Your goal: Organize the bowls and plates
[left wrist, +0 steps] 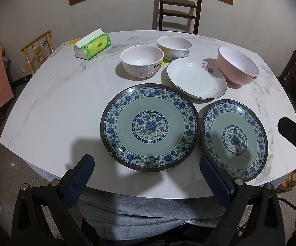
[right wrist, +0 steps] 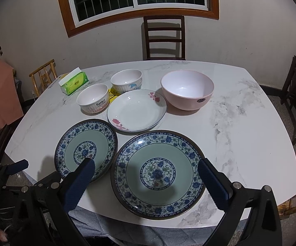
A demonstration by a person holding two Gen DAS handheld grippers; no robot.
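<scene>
Two blue floral plates lie near the table's front edge: the left one point(left wrist: 149, 127) point(right wrist: 86, 149) and the right one point(left wrist: 234, 139) point(right wrist: 158, 174). Behind them sits a white plate with pink flowers point(left wrist: 197, 78) point(right wrist: 136, 109). A white "Rabbit" bowl point(left wrist: 141, 61) point(right wrist: 93, 98), a ribbed white bowl point(left wrist: 174, 46) point(right wrist: 126, 81) and a pink bowl point(left wrist: 238, 66) point(right wrist: 186, 89) stand further back. My left gripper point(left wrist: 147, 163) is open and empty above the table's front edge. My right gripper point(right wrist: 147, 167) is open and empty, hovering over the right blue plate.
A green tissue box point(left wrist: 92, 46) point(right wrist: 74, 82) sits at the back left of the white marble table point(left wrist: 55, 106) point(right wrist: 250, 143). A dark chair point(right wrist: 164, 39) stands behind the table. More chairs stand at both sides.
</scene>
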